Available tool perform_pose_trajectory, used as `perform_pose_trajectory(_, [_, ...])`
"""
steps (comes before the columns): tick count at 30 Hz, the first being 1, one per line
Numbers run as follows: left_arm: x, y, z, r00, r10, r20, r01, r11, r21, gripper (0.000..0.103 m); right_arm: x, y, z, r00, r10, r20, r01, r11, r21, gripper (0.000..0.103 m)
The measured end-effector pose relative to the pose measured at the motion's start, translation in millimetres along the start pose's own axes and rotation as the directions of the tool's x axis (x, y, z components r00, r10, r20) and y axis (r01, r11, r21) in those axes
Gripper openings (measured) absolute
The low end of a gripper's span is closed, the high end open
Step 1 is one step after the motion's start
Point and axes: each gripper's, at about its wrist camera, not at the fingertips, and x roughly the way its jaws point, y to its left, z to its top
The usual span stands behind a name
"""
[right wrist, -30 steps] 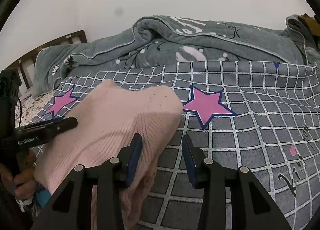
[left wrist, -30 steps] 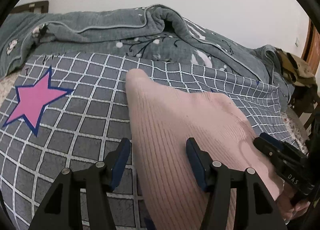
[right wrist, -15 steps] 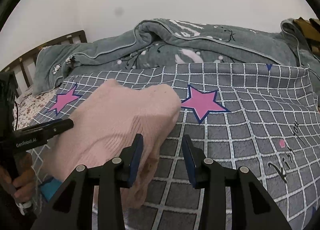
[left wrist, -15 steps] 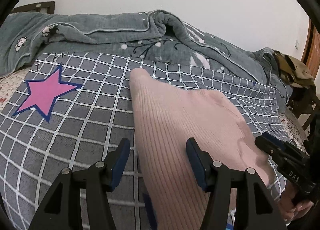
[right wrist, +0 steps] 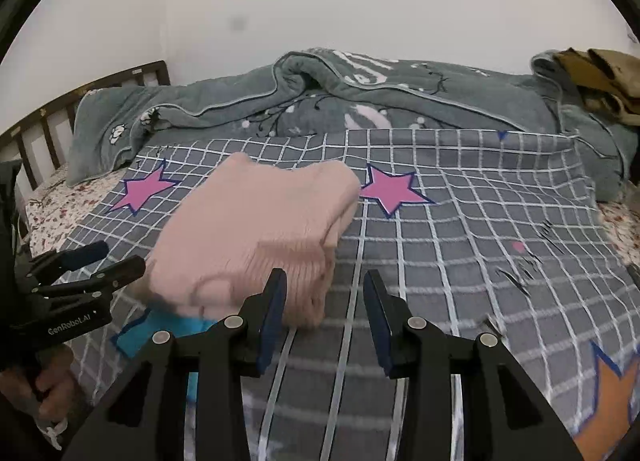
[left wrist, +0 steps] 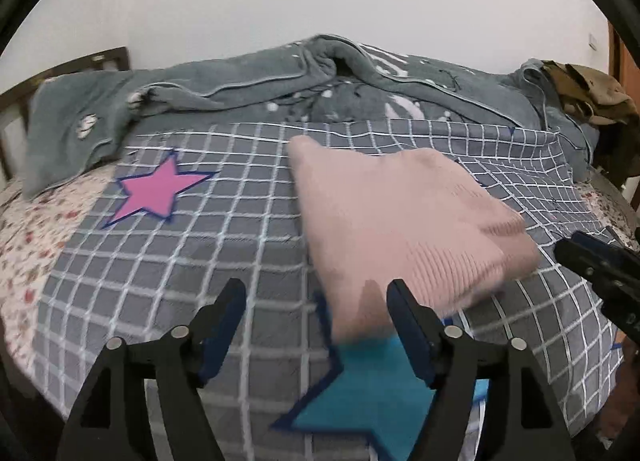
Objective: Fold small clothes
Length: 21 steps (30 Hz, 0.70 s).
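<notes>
Both tools apart, pink sweater (left wrist: 404, 221) folded, ribbed

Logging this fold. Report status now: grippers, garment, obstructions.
Left gripper open, empty. Right gripper open, empty. Pink sweater folded, lying on checked blanket. Nothing in the way.

A folded pink ribbed sweater (left wrist: 400, 221) lies flat on the checked bedspread (left wrist: 240, 221).

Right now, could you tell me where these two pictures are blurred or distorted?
Left wrist view: the pink knit garment smears at its near edge, and the grid-patterned sheet bows from the fisheye. Right wrist view: the grey blanket is sharp, while the sheet's near grid lines streak.
</notes>
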Motion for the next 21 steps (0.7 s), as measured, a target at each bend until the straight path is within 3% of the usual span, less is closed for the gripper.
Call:
perform_pose_trajectory(3, [-22.5,6.1,-7.7,1.0,-0.023,-0.02,0.022,0.998,-0.055,0.075,-23.4,2.7,-5.3,1.0,-0.03,-0.003,0.03,1.0,0.004,0.047])
perform_pose_trajectory(5, [-38.5,9.1,-10.9,1.0,-0.02,-0.019,0.019,0.997,-0.077,0.076,-43.5,4.2,-8.3,0.999,-0.046,0.006,0.046,0.999,0.013,0.07])
perform_pose_trajectory(8, [-60.9,10.2,-13.0,1.0,-0.017,-0.014,0.016,0.996,-0.088,0.077,-74.9,8.7,-10.5,0.999,-0.035,0.037,0.035,0.999,0.003,0.083])
perform_pose_trajectory(11, [-86.8,7.9,-13.7,0.999,-0.049,-0.009,0.048,0.995,-0.082,0.079,-102.7,14.0,-13.0,0.997,-0.042,0.064,0.043,0.999,-0.011,0.087])
perform_pose_trajectory(21, [-157.4,-6.0,-10.2,0.997,-0.009,0.072,0.012,0.999,-0.042,0.081,-156.5,14.7,-22.0,0.993,-0.077,0.092,0.076,0.997,0.011,0.093])
